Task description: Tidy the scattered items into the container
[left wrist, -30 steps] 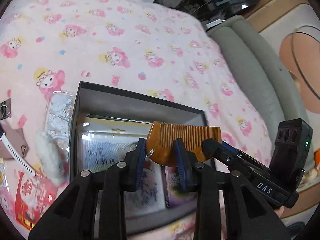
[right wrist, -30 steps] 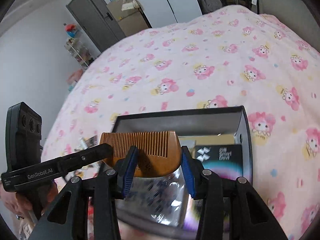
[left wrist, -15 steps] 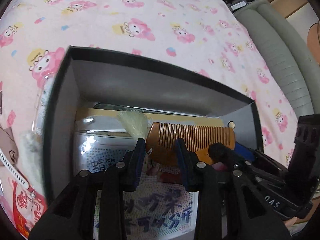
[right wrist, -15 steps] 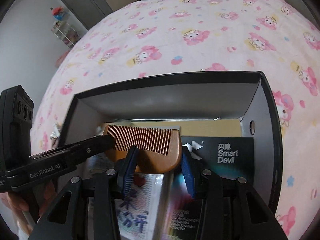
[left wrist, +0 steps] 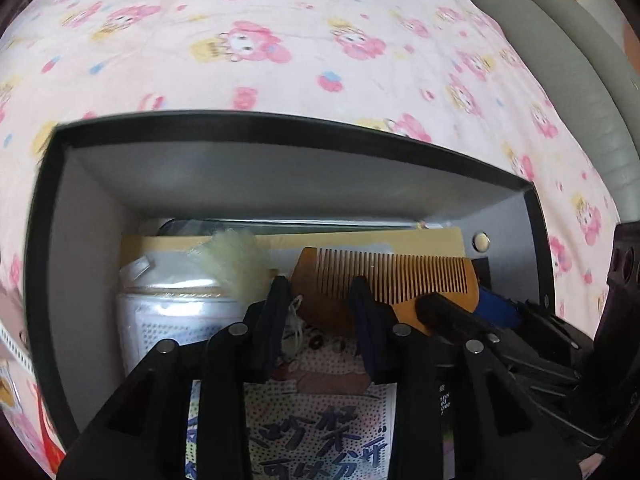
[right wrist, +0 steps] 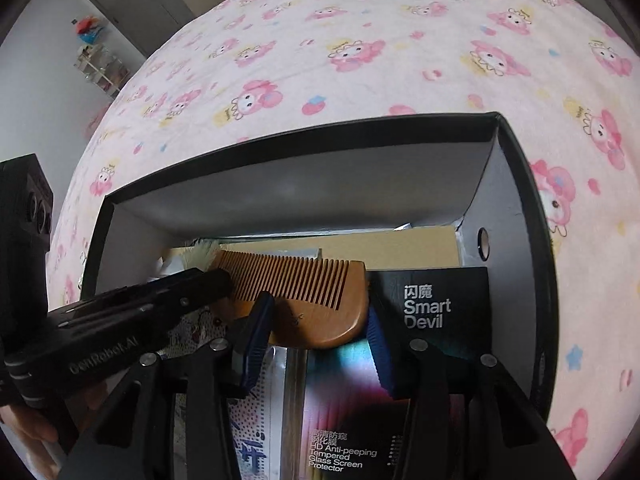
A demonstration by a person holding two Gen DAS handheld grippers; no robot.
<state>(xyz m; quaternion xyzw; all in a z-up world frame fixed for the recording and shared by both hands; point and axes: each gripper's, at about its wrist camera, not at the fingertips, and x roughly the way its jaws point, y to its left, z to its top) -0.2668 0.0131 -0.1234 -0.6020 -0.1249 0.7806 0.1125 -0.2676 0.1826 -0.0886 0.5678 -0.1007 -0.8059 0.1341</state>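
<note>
A brown wooden comb (left wrist: 394, 280) with a pale tassel (left wrist: 236, 258) is held low inside the black box (left wrist: 280, 128), over flat packets. My left gripper (left wrist: 322, 300) is shut on the comb's left end. My right gripper (right wrist: 318, 322) is shut on the comb's (right wrist: 304, 292) right end, inside the same box (right wrist: 304, 140). The left gripper's black body (right wrist: 132, 312) crosses the right wrist view at left.
The box holds a black "Smart Devil" screen-protector pack (right wrist: 432, 312), a printed packet (left wrist: 320, 420) and a yellow card (left wrist: 400, 240). The box sits on a pink cartoon-print blanket (left wrist: 280, 40). A grey sofa (left wrist: 580, 60) lies at right. Loose items (left wrist: 12, 344) lie left of the box.
Both grippers have carried the comb down from above the box rim into the box, close to the packets. The tassel now rests inside the box.
</note>
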